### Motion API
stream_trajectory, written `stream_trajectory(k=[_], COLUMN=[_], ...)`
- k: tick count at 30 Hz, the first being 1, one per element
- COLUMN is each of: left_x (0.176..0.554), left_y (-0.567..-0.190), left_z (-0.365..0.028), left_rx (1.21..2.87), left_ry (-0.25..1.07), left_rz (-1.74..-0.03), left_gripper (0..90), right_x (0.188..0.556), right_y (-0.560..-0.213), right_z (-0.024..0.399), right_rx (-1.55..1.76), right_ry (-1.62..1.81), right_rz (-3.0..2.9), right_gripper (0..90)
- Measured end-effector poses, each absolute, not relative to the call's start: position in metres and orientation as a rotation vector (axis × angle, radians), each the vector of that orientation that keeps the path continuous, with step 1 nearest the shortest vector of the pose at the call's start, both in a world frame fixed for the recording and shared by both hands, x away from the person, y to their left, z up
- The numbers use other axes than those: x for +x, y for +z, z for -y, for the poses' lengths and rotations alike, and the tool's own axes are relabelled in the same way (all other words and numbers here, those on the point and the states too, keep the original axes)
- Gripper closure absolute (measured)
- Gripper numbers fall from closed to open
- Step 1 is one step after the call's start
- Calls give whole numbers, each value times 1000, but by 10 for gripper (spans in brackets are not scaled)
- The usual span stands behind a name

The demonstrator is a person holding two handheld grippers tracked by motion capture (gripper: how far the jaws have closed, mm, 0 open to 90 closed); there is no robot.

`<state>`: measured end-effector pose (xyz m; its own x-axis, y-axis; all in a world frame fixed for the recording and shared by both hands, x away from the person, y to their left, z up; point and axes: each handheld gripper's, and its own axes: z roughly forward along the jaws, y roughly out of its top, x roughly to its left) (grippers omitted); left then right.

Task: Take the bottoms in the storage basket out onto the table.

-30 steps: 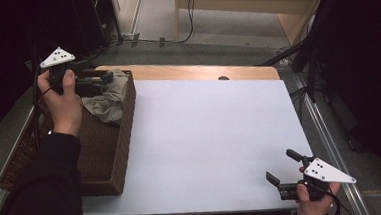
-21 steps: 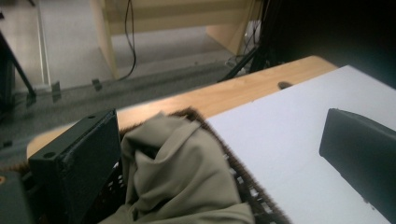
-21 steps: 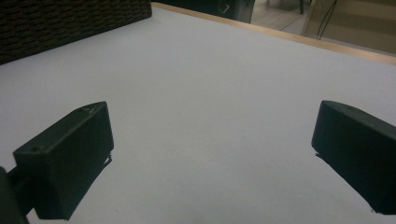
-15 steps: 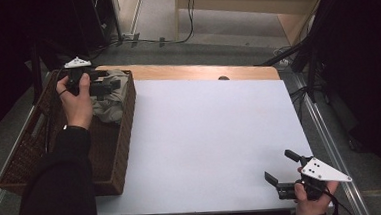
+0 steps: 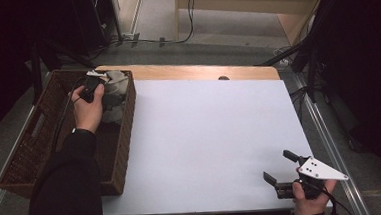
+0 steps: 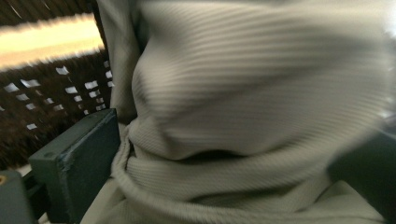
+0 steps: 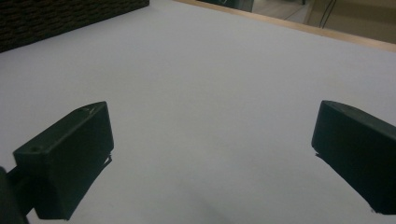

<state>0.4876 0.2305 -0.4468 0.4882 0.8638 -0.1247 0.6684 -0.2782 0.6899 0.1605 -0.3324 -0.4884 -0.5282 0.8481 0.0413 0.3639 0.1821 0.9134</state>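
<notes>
Landmark: the wicker basket (image 5: 28,147) at the left edge of the white counter (image 5: 205,141); all places below are told from it.
Thing in hand: a grey ribbed garment (image 5: 113,92), bunched in the basket's far corner, against the wall nearest the counter.
Left hand-held gripper (image 5: 97,83): inside the basket at that far corner, right at the cloth. In the left gripper view the garment (image 6: 243,116) bulges between the spread jaws, which flank it without yet pressing it.
Right hand-held gripper (image 5: 278,180): well apart from the basket, low over the counter's near right corner, jaws spread with nothing between them (image 7: 210,154).
Deciding relation: the garment lies straight ahead of the left jaws and already between them; the left hand is by far the nearer.
Long axis: cannot be told, the cloth is crumpled.
Next move, as a judgement: shutting on the fold, then lifting it clear of the basket wall.
</notes>
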Motion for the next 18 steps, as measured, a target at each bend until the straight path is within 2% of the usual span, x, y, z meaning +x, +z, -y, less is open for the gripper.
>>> stream_trajectory(k=[5, 10, 18], left_x=[493, 495, 496], left_y=[-465, -475, -488], left_z=[-228, -228, -223], left_rx=[2063, 2052, 2079], left_ry=[294, 290, 371], left_rz=[-1356, -1384, -1383], left_gripper=[0, 0, 0], right_x=[161, 161, 162], right_y=[-489, -490, -491], right_z=[332, 331, 331], right_rx=[1127, 1128, 1127], right_ry=[1320, 1319, 1313], right_rz=[-1986, -1991, -1998], right_gripper=[0, 0, 0])
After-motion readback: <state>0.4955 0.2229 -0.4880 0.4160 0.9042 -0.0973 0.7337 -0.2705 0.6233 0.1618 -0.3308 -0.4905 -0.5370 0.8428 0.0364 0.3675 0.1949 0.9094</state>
